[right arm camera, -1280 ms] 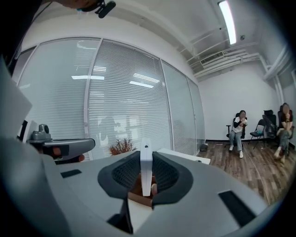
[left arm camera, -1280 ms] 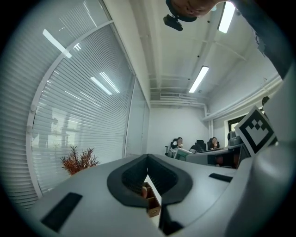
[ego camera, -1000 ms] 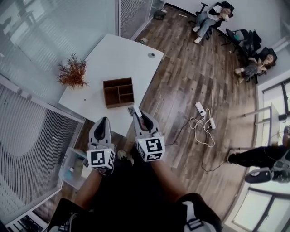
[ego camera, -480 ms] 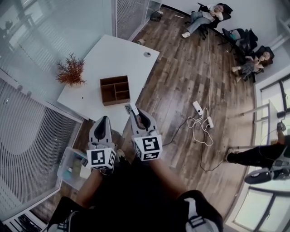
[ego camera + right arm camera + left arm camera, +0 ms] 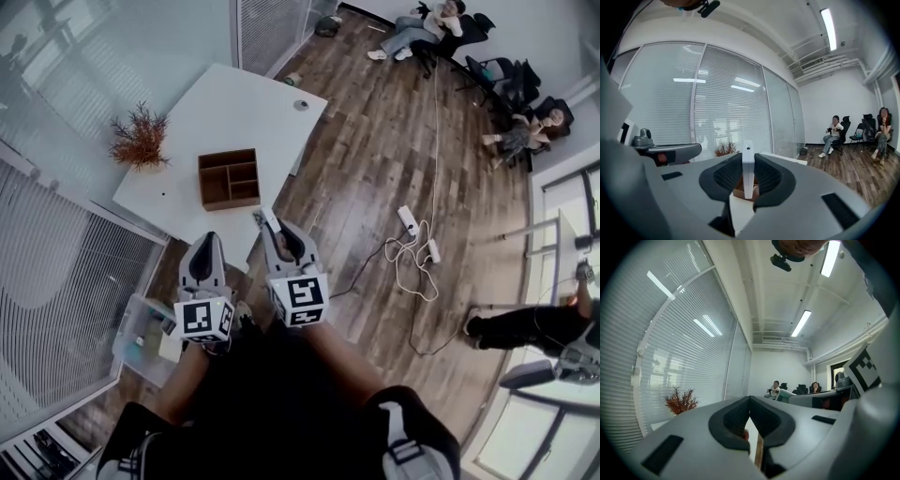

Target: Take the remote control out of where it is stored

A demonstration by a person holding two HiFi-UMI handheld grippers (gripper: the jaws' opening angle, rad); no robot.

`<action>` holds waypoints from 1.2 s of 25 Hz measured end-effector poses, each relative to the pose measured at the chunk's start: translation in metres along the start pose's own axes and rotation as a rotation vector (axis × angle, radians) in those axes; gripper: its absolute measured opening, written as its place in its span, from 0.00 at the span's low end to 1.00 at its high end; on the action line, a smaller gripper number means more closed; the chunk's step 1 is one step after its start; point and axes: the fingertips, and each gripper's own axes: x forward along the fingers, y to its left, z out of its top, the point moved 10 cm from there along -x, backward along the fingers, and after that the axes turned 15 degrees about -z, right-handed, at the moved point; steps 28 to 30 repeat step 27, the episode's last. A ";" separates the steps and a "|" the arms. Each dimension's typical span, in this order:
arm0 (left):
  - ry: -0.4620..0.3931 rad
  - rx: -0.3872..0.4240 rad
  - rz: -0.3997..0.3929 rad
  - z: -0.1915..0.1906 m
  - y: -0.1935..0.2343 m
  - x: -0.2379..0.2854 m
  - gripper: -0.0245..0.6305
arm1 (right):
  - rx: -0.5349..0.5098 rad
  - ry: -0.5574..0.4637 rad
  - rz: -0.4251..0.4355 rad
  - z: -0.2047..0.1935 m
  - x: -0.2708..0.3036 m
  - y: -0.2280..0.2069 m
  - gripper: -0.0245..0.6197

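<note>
The remote control, a slim white slab seen edge-on with a small dark dot near its top end, stands upright between the jaws of the right gripper. Its flat sides are pressed by the dark ribbed pads, so the jaws sit part-way apart, clamped on it. From the head view the remote control pokes out ahead of the right gripper by the near edge of the white table, clear of the wooden box and not touching it. That box is a square, dark brown tray with thin partition walls making several compartments, and it lies flat on the smooth matte tabletop. A spiky, rust-coloured dried plant stands further back on the table. The left gripper is held beside the right one; in its own view the left gripper has its ribbed black pads meeting at the tips, with nothing between them. The floor is grey-brown wood planking.
</note>
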 end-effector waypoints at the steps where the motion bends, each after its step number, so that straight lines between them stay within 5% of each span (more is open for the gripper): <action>1: 0.000 0.000 0.002 0.000 -0.001 0.001 0.05 | -0.002 -0.001 -0.001 -0.001 0.000 -0.002 0.16; 30: 0.008 0.009 -0.019 -0.002 -0.010 0.025 0.05 | -0.021 0.009 0.025 -0.001 0.011 -0.010 0.16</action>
